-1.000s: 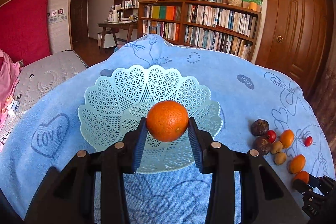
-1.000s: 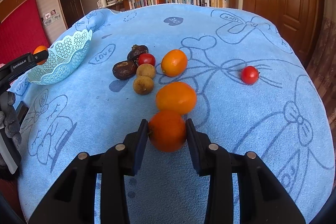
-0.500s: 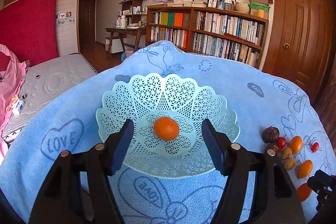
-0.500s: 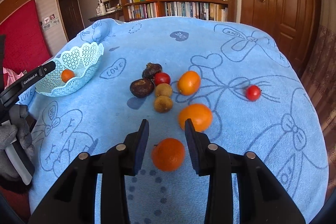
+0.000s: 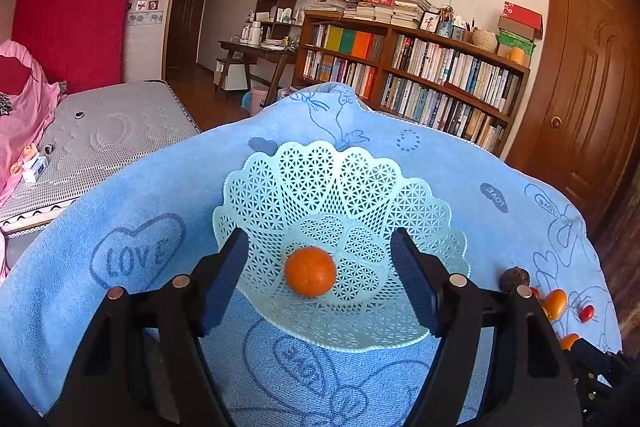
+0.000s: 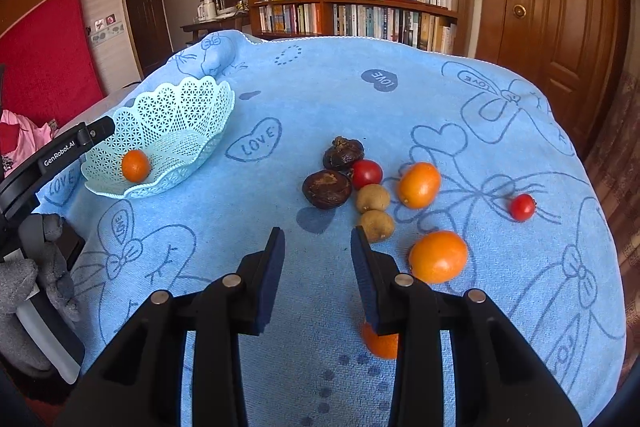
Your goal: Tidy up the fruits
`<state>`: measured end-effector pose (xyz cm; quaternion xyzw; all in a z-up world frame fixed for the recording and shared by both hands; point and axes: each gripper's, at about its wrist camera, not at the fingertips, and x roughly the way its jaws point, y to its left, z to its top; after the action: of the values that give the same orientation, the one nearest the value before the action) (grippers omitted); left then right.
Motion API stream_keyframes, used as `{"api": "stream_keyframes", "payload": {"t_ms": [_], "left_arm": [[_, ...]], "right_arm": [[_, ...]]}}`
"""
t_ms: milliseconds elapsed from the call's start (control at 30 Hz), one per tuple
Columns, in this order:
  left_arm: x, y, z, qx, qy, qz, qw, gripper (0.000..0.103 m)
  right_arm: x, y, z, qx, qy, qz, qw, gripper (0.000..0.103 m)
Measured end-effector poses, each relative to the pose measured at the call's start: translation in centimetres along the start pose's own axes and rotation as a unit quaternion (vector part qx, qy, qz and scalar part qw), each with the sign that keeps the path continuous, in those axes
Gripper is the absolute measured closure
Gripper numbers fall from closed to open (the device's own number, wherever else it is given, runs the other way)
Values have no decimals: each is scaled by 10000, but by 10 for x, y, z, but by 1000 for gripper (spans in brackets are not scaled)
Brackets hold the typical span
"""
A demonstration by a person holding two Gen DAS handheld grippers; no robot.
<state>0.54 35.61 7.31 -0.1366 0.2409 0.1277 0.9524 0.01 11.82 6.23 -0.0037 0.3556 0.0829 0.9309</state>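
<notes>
An orange (image 6: 380, 345) lies mostly hidden behind the right hand-held gripper (image 6: 318, 239).

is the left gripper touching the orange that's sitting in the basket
Apart. The left wrist view shows the left gripper open wide, with bare mesh of the basket visible between each finger and the orange.

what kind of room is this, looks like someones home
Most likely a bedroom that doubles as a study in a home: a bare mattress lies at the left, a full bookshelf lines the far wall, and a small desk stands beside it.
</notes>
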Motion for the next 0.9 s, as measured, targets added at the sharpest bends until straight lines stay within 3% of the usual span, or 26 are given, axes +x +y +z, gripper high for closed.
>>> {"api": "stream_keyframes", "payload": {"t_ms": [333,433,567,900], "left_arm": [[2,6,0,-112,24,-20,9999,28],[2,7,0,-157,13,-7,9999,22],[1,7,-1,-179,-7,5,9998,22],[-2,18,1,-424,-93,106,9990,21]], "right_arm": [[-4,-31,-23,376,110,-244,9989,68],[-8,-39,-31,479,106,-274,9984,67],[-1,-46,-42,546,357,-295,9974,66],[11,-29,-35,410,483,-88,9980,67]]}}
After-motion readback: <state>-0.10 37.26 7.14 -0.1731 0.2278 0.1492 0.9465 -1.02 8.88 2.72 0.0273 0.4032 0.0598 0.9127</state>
